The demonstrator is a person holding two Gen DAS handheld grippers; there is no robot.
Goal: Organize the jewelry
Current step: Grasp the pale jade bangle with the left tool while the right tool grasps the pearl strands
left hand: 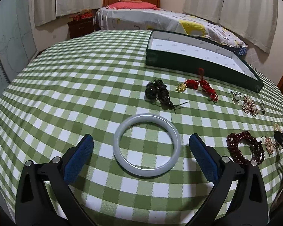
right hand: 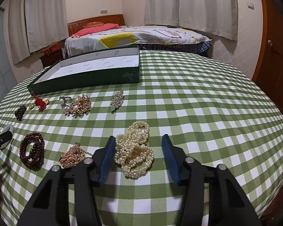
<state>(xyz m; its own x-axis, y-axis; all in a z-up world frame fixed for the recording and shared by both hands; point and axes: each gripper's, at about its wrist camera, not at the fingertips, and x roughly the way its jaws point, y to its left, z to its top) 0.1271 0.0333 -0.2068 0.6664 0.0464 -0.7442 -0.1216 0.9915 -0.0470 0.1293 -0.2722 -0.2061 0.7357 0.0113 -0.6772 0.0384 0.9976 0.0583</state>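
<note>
On the green-checked desk (left hand: 69,98), the left gripper (left hand: 141,146) is spread wide with a pale jade bangle (left hand: 147,143) lying flat between its blue pads, which stand clear of the ring on both sides. Beyond it lie a dark corded pendant (left hand: 157,92) and a red knotted charm (left hand: 200,86), then an open green box (left hand: 198,60) with a white lining. The right gripper (right hand: 138,151) is also apart, straddling a heap of cream pearl strands (right hand: 134,148); whether the left pad touches the pearls I cannot tell. Left of the pearls sit a gold brooch (right hand: 72,155) and a dark red bead bracelet (right hand: 32,150).
</note>
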